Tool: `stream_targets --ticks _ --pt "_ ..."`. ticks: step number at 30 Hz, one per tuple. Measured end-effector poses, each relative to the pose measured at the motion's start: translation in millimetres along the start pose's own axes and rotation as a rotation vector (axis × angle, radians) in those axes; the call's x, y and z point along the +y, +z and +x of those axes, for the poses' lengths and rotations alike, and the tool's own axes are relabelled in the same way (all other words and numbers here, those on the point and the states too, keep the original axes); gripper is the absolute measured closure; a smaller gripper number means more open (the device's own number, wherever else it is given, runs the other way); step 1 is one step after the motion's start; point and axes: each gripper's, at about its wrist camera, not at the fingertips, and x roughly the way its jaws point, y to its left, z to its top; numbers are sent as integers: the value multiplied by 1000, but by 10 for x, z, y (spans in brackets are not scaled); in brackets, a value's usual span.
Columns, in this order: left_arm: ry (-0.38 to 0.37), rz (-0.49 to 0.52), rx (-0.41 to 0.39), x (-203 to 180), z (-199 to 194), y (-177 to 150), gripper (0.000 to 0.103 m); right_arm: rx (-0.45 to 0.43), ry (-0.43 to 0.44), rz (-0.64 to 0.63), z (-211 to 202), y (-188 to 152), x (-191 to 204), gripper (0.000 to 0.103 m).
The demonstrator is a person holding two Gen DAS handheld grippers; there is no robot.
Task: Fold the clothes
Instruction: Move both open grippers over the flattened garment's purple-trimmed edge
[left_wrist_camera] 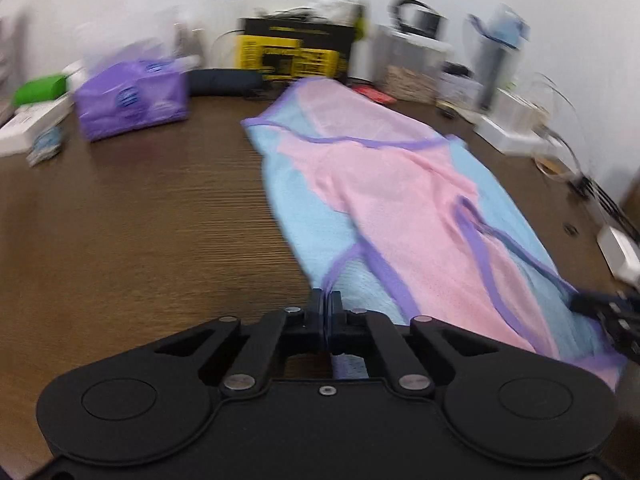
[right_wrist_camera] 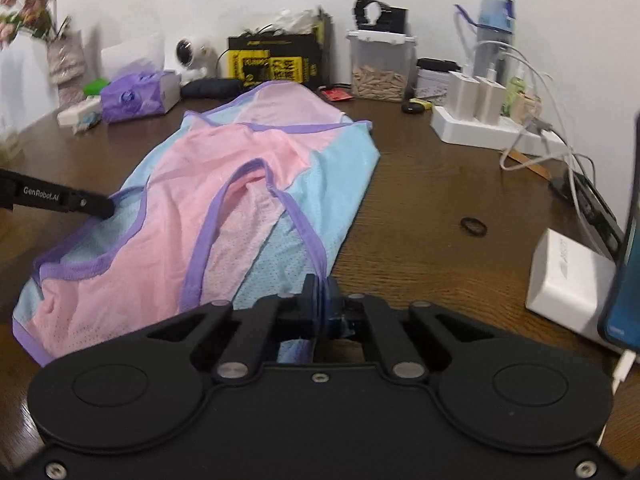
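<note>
A pink and light-blue mesh garment with purple trim (left_wrist_camera: 400, 200) lies stretched lengthwise on the brown wooden table (left_wrist_camera: 140, 220); it also shows in the right wrist view (right_wrist_camera: 224, 200). My left gripper (left_wrist_camera: 327, 300) is shut on the purple trim at the garment's near left corner. My right gripper (right_wrist_camera: 320, 284) is shut on the purple trim at the near right corner. The right gripper shows at the right edge of the left wrist view (left_wrist_camera: 592, 304), and the left gripper shows at the left of the right wrist view (right_wrist_camera: 106, 206).
A purple tissue pack (right_wrist_camera: 136, 96), a yellow-black box (right_wrist_camera: 276, 60), a clear jar (right_wrist_camera: 380, 68), a white power strip with chargers and cables (right_wrist_camera: 480, 120), a white box (right_wrist_camera: 568, 280), a small ring (right_wrist_camera: 473, 226) and a phone (right_wrist_camera: 624, 260) crowd the table's back and right.
</note>
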Motion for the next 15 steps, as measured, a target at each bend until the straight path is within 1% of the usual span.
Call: stream_targets --ticks 1,2,4,5,6,7,8,9,10,11,12,13,14,15 --pt "13 -36 -16 70 -40 -10 102 -3 12 43 -29 -21 -51 99" --pt "6 -52 -19 91 -64 -9 102 -6 25 87 -59 -42 -102 99" --pt "-30 -152 -37 230 -188 -71 102 -11 50 167 -108 -94 -170 99" --pt "-33 -163 -42 238 -209 -90 101 -7 66 199 -114 -122 -178 98" --pt "-31 -173 -53 254 -236 -141 101 2 69 199 -117 -135 -159 95" --pt "-15 -157 -45 246 -238 -182 100 12 72 198 -120 -148 -139 91" --pt "20 -123 -19 228 -241 -209 98 -1 48 170 -163 -149 -106 84" --pt "34 -107 -18 230 -269 -221 95 -32 16 131 -240 -146 -66 76" --pt "38 -99 -20 230 -291 -226 83 -63 -5 87 -325 -141 -23 73" --pt "42 -81 -33 244 -369 -249 67 -99 -12 29 -442 -139 28 69" --pt "36 -66 -59 265 -492 -289 62 -121 3 -27 -540 -142 79 69" --pt "15 -43 -91 262 -629 -343 60 -120 39 -74 -590 -151 160 69" --pt "-35 6 -118 208 -738 -389 60 -118 75 -121 -637 -159 242 69" --pt "-86 49 -127 155 -783 -416 60 -116 110 -169 -685 -168 325 69"
